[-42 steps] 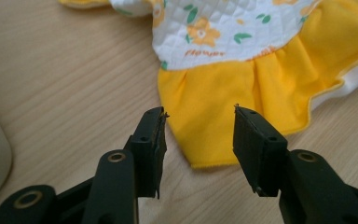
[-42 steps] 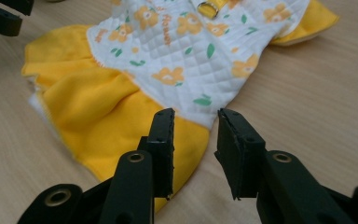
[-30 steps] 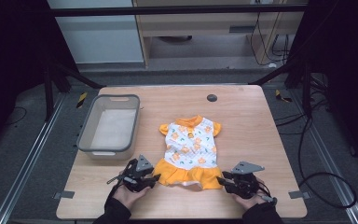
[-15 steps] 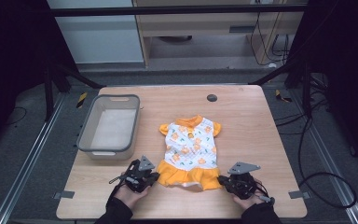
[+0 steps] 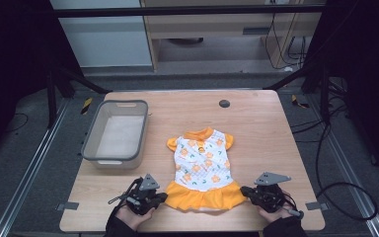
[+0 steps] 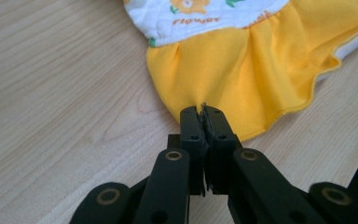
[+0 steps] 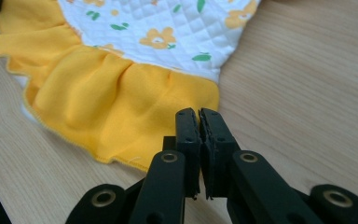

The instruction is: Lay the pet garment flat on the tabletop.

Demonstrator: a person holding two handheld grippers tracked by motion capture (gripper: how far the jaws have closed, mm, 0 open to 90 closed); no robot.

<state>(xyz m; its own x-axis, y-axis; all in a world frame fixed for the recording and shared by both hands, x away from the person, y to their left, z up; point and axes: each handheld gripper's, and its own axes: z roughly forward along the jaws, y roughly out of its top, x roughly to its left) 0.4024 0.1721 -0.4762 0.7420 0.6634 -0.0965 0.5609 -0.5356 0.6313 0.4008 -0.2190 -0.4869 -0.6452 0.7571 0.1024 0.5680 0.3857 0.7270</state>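
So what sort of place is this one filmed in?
Probably a lab recording station: a wooden table inside a dark metal frame, loose cables on grey carpet, with a small dress laid out.

A small dress (image 5: 203,170) lies flat and face up on the wooden desk (image 5: 256,128), near its middle and toward the near edge. Its bodice is white quilted fabric printed with orange flowers and green leaves, with an orange collar at the far end and 2 short orange sleeves spread to left and right. A gathered orange-yellow skirt ruffle (image 6: 256,65) fans out along the near end, its hem wavy, with a strip of white lining showing under it.
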